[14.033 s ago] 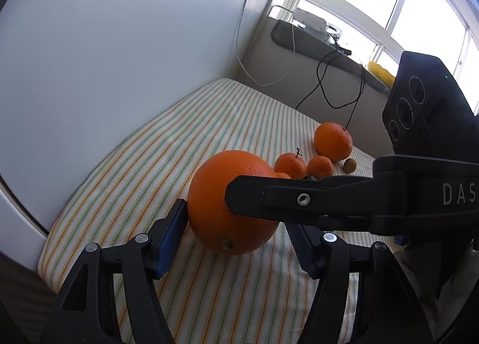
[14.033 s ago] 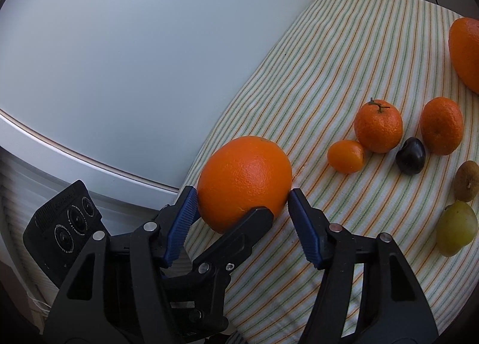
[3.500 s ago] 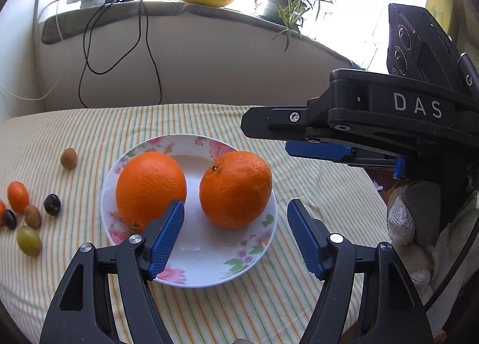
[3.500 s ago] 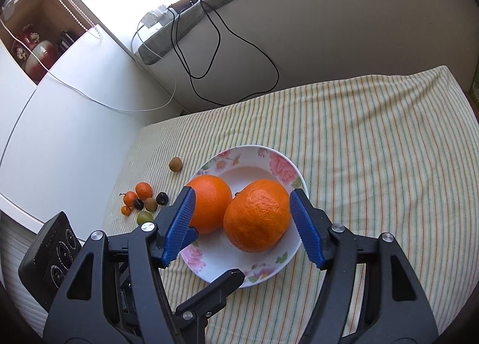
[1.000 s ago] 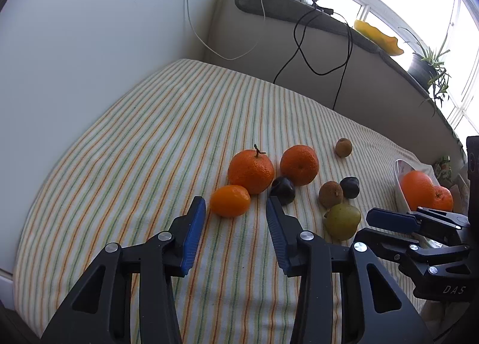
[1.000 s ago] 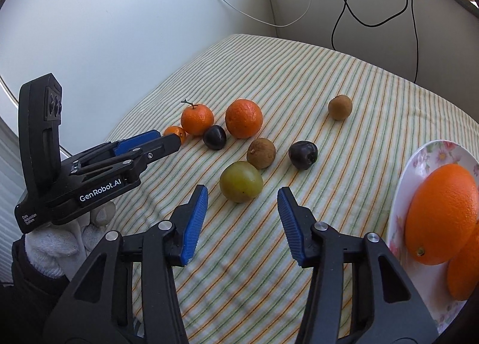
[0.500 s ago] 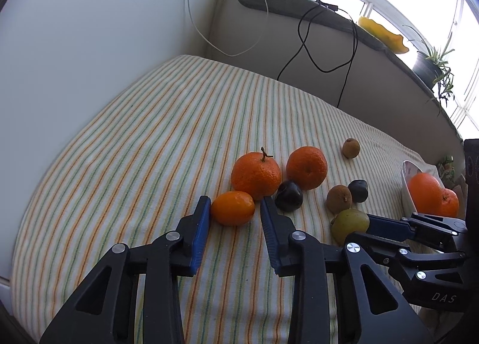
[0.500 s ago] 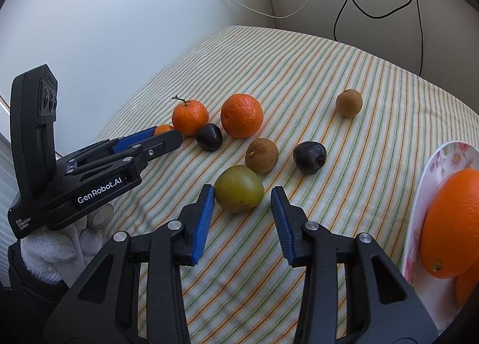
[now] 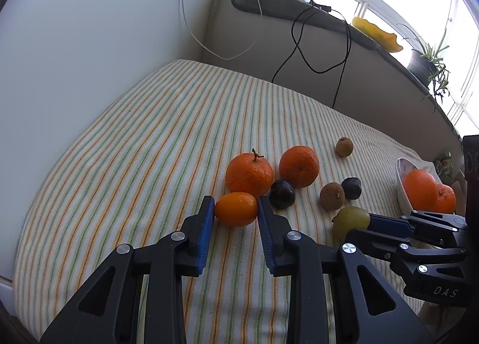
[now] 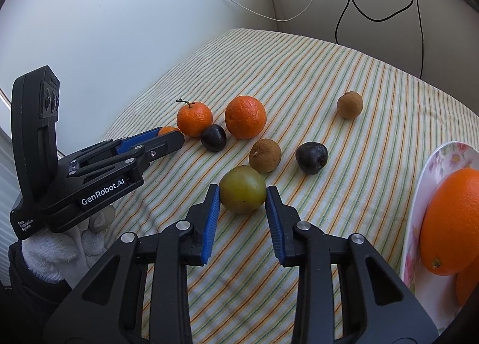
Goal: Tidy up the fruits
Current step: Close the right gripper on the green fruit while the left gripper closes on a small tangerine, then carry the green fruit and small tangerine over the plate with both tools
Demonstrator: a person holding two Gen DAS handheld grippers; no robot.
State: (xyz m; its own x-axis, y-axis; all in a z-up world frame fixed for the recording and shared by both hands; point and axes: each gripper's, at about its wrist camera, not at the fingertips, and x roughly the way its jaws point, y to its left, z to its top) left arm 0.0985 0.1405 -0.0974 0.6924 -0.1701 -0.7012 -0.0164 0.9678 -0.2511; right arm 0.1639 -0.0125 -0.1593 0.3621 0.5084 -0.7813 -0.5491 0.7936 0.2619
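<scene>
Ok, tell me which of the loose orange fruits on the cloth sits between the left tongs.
The small oval one, smooth-skinned and smallest of the three; the stemmed mandarin and round mandarin lie beyond it.

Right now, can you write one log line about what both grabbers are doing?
left gripper: pads touching small orange fruit | right gripper: pads touching green fruit | plate: two oranges

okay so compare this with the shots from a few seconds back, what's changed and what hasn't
Both claws left the plate with the two big oranges and moved to the loose fruit. The left claw has closed in around the small oval orange fruit; the right claw around the green fruit. The oranges and the other small fruits have stayed put.
</scene>
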